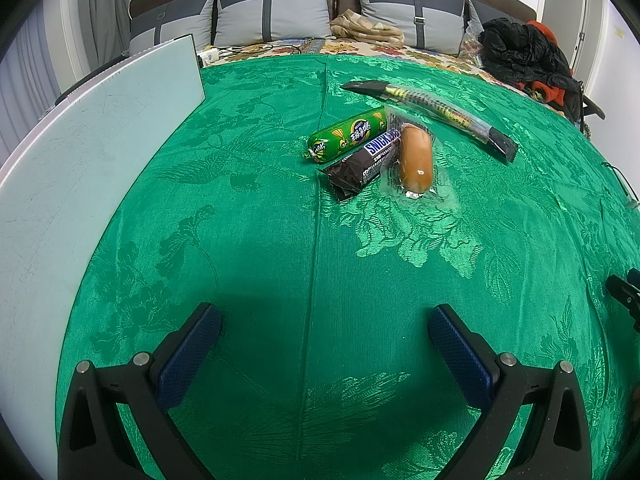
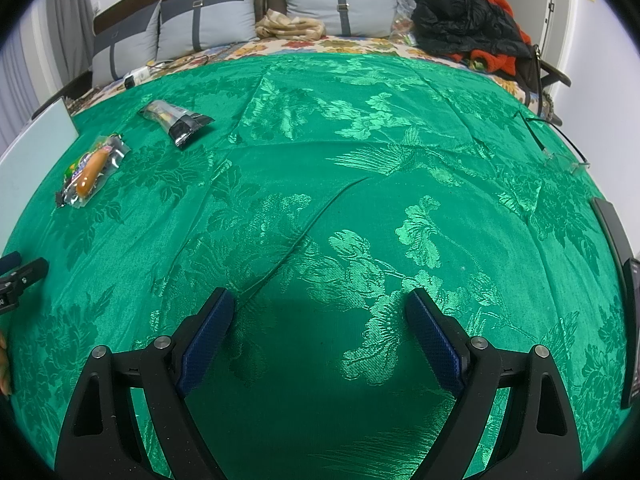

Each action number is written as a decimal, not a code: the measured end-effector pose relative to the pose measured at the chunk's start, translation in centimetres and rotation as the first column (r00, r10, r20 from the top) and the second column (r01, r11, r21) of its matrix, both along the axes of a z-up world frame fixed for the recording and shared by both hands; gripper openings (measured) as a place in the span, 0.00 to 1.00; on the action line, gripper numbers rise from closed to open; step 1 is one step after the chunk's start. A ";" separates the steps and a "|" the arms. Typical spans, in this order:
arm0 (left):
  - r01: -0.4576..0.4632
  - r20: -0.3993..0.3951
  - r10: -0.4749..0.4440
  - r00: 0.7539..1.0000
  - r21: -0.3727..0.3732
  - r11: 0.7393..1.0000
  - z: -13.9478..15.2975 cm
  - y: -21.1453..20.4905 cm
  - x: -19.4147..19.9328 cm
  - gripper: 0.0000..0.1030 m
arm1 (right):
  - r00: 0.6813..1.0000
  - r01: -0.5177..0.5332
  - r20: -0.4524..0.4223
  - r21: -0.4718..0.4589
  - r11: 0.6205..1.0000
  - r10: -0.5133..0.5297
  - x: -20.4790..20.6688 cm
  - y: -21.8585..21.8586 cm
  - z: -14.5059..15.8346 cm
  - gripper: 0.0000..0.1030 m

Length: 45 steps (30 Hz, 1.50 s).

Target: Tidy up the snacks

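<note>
Two grippers: we see both spread wide and holding nothing.
Left gripper (image 1: pixel 324 328): its blue pads (image 1: pixel 188 354) hang over bare green cloth (image 1: pixel 256 264), well short of the snacks.
Right gripper (image 2: pixel 320 312): its pads (image 2: pixel 434 340) sit wide apart over a creased stretch of cloth (image 2: pixel 400 160), with no snack between or near them.
Each in the other's view: we catch the right gripper's tip (image 1: pixel 624 296) at the left camera's right edge, and the left one's tip (image 2: pixel 22 274) at the right camera's left edge.
Snack cluster: ahead of the left gripper lie three items touching one another.
Green sausage (image 1: pixel 348 134): leftmost, lying at a slant.
Snickers (image 1: pixel 368 160): its far end rests against the green sausage, its side against the next pack.
Orange sausage (image 1: pixel 416 158): in a clear pack, on the right of the cluster.
Long pack (image 1: pixel 436 114): black-ended, lying just behind the cluster, apart from it.
From the right wrist: the cluster (image 2: pixel 90 170) and long pack (image 2: pixel 176 118) sit far left; we think the Snickers is under the orange sausage there, but it is too small to be sure.
White board (image 1: pixel 92 152): propped along the cloth's left edge.
Beyond: grey cushions (image 1: pixel 272 12), a beige blanket (image 1: pixel 366 28) and a black and red heap of clothes (image 1: pixel 524 50).
</note>
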<state>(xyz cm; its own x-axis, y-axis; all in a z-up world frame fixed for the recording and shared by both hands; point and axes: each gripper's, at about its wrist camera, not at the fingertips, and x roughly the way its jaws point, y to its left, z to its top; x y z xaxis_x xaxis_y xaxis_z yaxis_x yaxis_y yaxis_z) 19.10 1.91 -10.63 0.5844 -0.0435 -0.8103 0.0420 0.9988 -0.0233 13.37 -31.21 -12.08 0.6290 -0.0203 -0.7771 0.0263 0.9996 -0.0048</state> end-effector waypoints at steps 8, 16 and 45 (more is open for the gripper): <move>0.063 -0.038 -0.064 0.997 -0.022 0.998 0.6 0.8 1.0 1.00 | 1.000 0.000 0.000 0.001 1.000 0.000 0.0 0.0 0.0 0.88; 0.017 -0.029 -0.017 0.999 0.001 1.000 5.2 3.1 10.7 1.00 | 1.000 0.000 0.000 0.001 1.000 0.000 0.0 0.0 0.0 0.88; -0.022 -0.228 -0.005 0.974 -0.117 0.993 2.1 4.3 7.0 0.22 | 1.000 0.000 0.000 0.003 1.000 0.000 0.0 0.0 0.0 0.89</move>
